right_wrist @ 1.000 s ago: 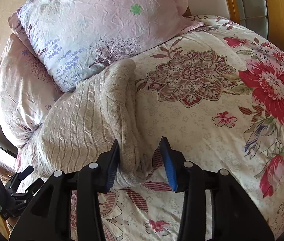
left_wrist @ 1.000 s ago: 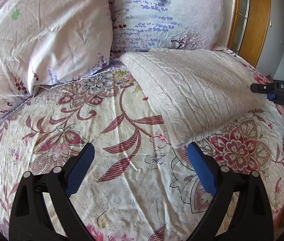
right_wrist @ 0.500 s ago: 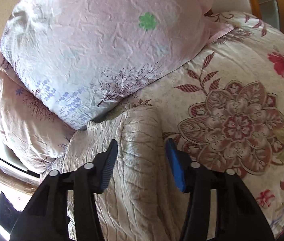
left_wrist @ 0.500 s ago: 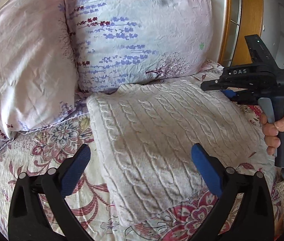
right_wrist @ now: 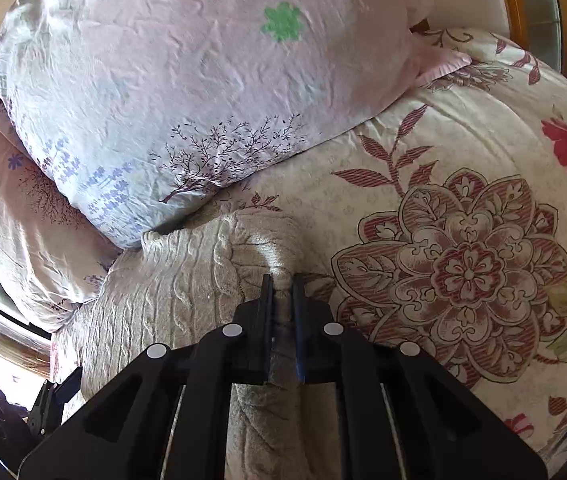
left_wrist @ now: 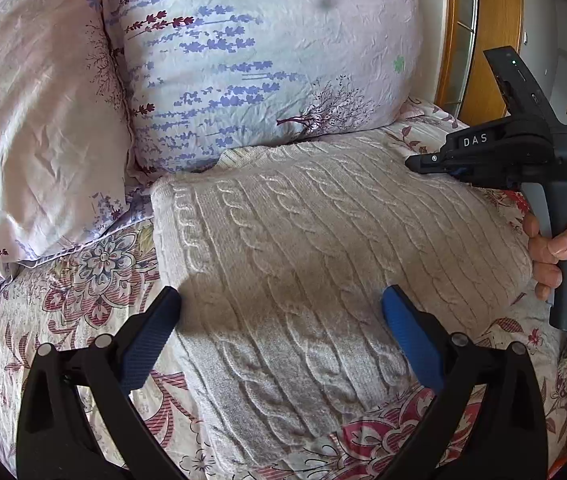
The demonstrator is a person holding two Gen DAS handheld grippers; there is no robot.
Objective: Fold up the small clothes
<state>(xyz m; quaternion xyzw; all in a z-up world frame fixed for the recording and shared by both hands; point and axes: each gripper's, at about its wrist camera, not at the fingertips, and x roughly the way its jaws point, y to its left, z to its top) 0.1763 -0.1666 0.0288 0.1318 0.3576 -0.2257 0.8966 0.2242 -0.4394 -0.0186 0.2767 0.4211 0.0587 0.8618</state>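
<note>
A cream cable-knit sweater lies folded on the floral bedspread, its far edge against the pillows. My left gripper is open, its blue pads straddling the sweater's near part just above it. My right gripper is shut on a fold at the sweater's right edge; it also shows in the left wrist view, held by a hand at the sweater's far right corner.
Two pale floral pillows lean at the head of the bed behind the sweater. A wooden door frame stands at the right. The bedspread extends to the right of the sweater.
The right gripper moved up along the sweater's edge and closed on it. The left gripper moved forward from the bare bedspread to over the sweater, still open.
</note>
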